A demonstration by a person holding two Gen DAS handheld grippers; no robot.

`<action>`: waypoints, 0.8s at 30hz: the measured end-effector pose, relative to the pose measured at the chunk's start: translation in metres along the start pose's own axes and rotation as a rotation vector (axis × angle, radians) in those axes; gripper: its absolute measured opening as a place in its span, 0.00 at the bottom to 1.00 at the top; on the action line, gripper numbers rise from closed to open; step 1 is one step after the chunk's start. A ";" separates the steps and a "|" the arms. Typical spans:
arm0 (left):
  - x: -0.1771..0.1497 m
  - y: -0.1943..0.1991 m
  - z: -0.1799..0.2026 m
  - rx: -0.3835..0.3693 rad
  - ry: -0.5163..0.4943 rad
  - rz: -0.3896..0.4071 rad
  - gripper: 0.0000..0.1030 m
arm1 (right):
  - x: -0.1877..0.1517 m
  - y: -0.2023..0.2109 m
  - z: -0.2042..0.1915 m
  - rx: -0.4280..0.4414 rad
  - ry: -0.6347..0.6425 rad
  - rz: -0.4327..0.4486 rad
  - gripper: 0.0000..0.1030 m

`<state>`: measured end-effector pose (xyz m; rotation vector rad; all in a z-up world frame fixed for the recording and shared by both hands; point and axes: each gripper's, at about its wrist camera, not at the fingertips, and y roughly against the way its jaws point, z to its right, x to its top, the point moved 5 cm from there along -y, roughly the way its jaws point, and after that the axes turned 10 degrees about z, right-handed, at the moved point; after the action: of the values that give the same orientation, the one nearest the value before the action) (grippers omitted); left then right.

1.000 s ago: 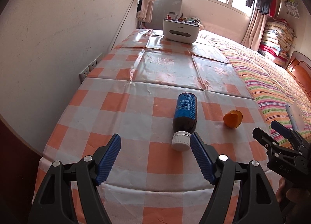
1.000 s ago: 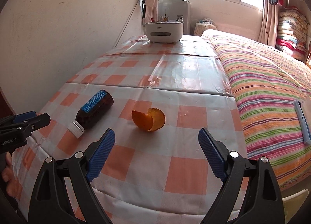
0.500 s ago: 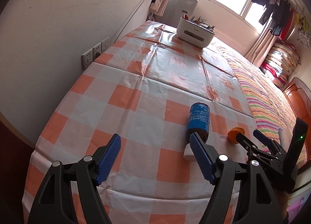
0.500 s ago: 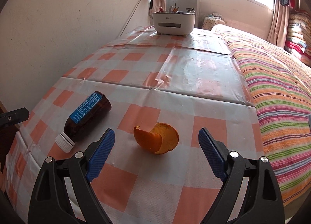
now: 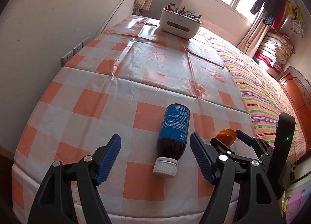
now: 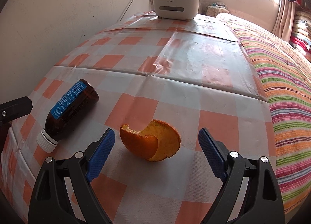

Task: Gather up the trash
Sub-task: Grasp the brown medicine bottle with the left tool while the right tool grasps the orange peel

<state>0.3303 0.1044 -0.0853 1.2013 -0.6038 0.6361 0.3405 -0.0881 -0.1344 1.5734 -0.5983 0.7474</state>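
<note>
A brown bottle point(image 5: 173, 134) with a blue label and white cap lies on its side on the orange-checked tablecloth, cap toward me. My left gripper point(image 5: 155, 150) is open, its blue pads on either side of the bottle's neck, not touching. The bottle also shows in the right wrist view point(image 6: 70, 111). An orange peel point(image 6: 153, 142) lies to its right. My right gripper point(image 6: 155, 146) is open with the peel between its fingers, untouched. The peel point(image 5: 226, 136) and the right gripper point(image 5: 231, 140) show at the right of the left wrist view.
A white desktop bin point(image 5: 179, 23) holding small items stands at the table's far end, also in the right wrist view point(image 6: 176, 7). A wall with sockets point(image 5: 74, 52) runs along the left. A striped bed point(image 6: 281, 80) borders the table's right edge.
Both grippers moved forward and lower. The left one now straddles the bottle's neck; the right one now straddles the orange peel. Both stayed open.
</note>
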 end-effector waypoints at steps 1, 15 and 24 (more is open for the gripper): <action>0.001 -0.002 0.001 0.003 -0.002 -0.001 0.69 | 0.000 0.000 0.000 0.001 -0.002 -0.001 0.84; -0.003 -0.020 0.008 0.016 -0.037 -0.036 0.69 | -0.001 -0.005 -0.001 0.004 0.017 -0.024 0.64; -0.006 -0.023 0.014 0.016 -0.052 -0.047 0.69 | -0.002 -0.002 -0.002 0.010 0.023 -0.013 0.44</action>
<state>0.3420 0.0850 -0.1014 1.2469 -0.6136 0.5722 0.3406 -0.0859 -0.1372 1.5742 -0.5681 0.7589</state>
